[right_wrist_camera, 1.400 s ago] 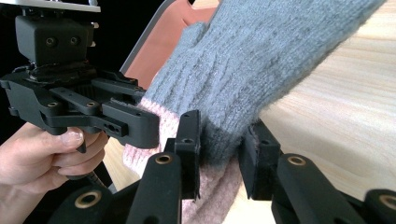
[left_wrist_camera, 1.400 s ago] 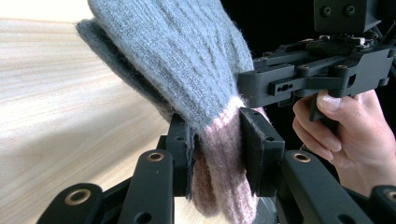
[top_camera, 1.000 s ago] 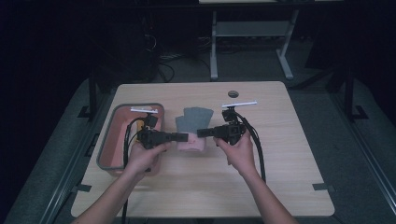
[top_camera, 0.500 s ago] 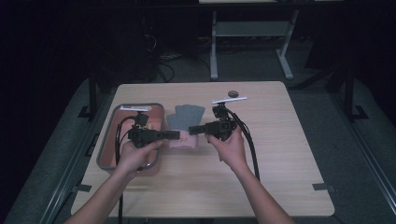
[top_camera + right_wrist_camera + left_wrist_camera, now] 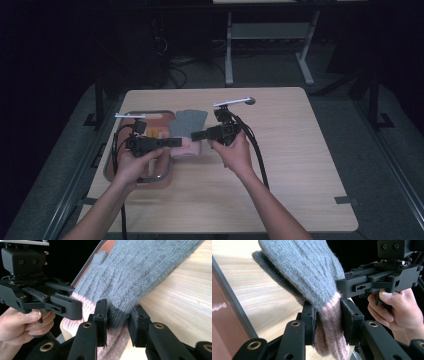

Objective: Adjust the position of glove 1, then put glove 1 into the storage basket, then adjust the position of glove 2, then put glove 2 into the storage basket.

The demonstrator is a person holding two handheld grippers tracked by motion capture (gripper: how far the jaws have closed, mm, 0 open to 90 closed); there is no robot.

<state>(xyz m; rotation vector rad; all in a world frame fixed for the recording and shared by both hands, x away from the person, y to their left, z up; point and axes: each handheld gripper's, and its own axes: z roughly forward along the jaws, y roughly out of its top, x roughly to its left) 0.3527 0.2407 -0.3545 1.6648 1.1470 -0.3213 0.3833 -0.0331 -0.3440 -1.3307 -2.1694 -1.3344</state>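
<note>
Metal tray (image 5: 111, 172) at the wooden table's (image 5: 300, 165) left edge, white-legged table (image 5: 228, 50) beyond.

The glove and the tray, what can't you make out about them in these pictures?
- Glove cuff end: in the left gripper view it runs past the bottom edge, between the left gripper pads.
- Glove fingertips: in the right gripper view cut off by the top edge; the right gripper covers part of the cuff.
- Tray contents: in the high view too small, partly behind the left hand.
</note>
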